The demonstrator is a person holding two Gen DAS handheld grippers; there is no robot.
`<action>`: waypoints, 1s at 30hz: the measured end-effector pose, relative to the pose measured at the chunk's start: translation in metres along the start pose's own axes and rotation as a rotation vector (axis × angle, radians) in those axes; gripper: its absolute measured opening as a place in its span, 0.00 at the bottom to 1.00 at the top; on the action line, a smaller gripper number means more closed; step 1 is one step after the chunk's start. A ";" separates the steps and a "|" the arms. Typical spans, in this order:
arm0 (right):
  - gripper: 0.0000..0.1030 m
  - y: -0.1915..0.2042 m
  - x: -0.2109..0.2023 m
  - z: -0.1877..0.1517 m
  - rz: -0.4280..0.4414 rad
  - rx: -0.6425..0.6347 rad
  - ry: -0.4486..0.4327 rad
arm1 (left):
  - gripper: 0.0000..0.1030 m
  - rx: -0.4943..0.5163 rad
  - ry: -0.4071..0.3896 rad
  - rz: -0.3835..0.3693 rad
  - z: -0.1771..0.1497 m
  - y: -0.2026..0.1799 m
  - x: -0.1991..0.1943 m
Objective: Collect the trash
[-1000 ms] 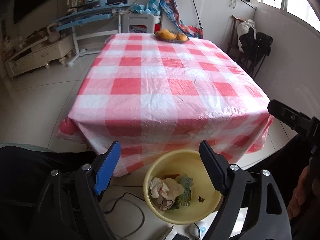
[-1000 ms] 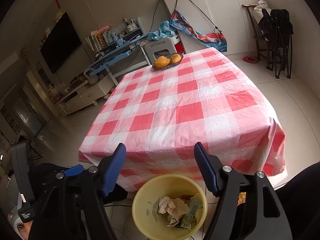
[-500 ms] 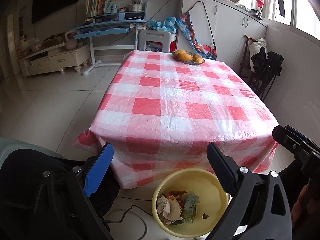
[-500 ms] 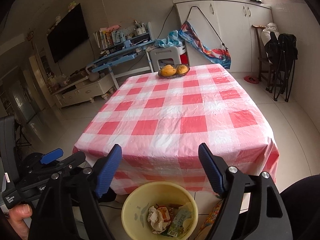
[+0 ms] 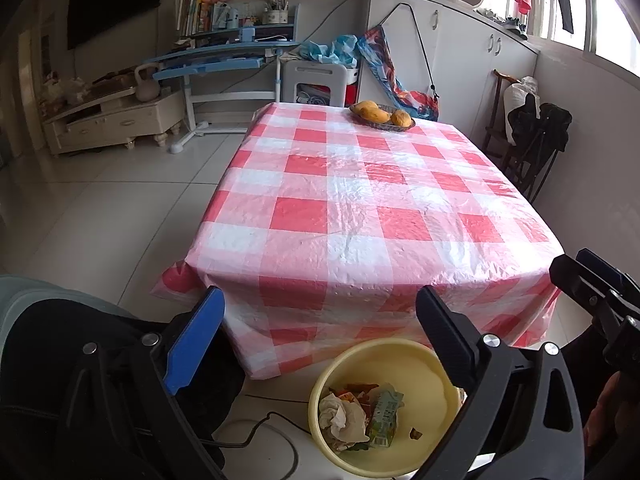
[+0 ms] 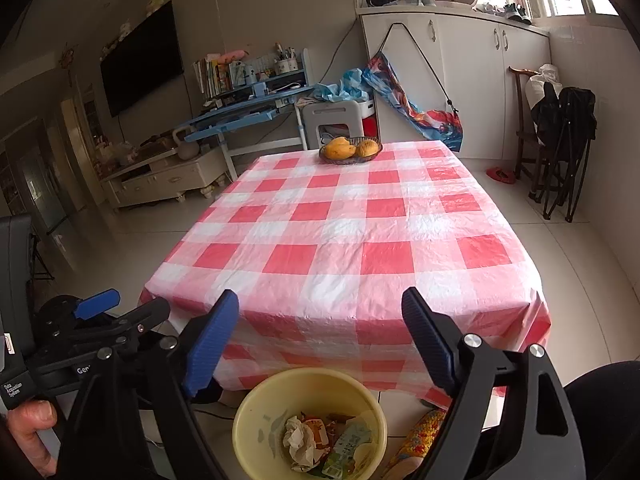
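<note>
Hovering over the floor at the near edge of the tabletop, the left claw has its jaws spread wide, having just been opening, nothing between the pads. Left of this claw: a dark trouser leg. Below and just ahead of it, on the floor against the hanging checked cloth: yellow bin, holding crumpled paper with a green carton to its right. Far ahead on the tabletop: fruit bowl. At the right edge of this view, the other tool's black body shows beside part of a hand. Right claw: jaws likewise wide and just been opening, empty. To its left, the left tool held by a hand. Directly below and between the fingers, the same bin, trash inside. Right of the bin, a patterned yellow item on the floor, partly hidden; cannot identify.
</note>
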State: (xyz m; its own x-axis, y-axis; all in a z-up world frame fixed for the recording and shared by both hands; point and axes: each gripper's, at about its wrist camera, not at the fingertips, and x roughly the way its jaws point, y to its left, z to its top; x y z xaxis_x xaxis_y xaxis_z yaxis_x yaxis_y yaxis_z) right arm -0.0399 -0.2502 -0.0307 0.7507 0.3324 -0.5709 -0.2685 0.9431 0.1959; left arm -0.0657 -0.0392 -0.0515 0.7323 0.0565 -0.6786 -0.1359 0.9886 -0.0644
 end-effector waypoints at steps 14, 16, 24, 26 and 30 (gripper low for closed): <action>0.78 0.000 0.000 -0.001 -0.008 -0.007 0.002 | 0.92 -0.005 0.006 0.032 0.003 0.002 0.000; 0.79 -0.001 0.001 -0.001 -0.010 -0.008 0.003 | 0.93 -0.002 0.003 0.037 0.003 0.002 -0.001; 0.79 0.001 0.005 -0.002 -0.025 -0.033 0.010 | 0.93 -0.003 -0.010 0.048 0.006 0.003 -0.002; 0.79 0.001 0.006 -0.002 -0.029 -0.038 0.011 | 0.93 -0.003 -0.011 0.049 0.007 0.003 -0.002; 0.79 0.002 0.007 -0.002 -0.034 -0.044 0.015 | 0.93 0.000 -0.012 0.053 0.007 0.003 -0.002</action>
State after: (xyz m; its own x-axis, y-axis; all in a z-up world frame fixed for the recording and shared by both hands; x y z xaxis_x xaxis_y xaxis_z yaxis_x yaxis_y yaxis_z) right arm -0.0367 -0.2459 -0.0357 0.7507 0.2999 -0.5886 -0.2695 0.9525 0.1416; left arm -0.0627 -0.0354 -0.0455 0.7324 0.1101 -0.6719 -0.1742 0.9843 -0.0286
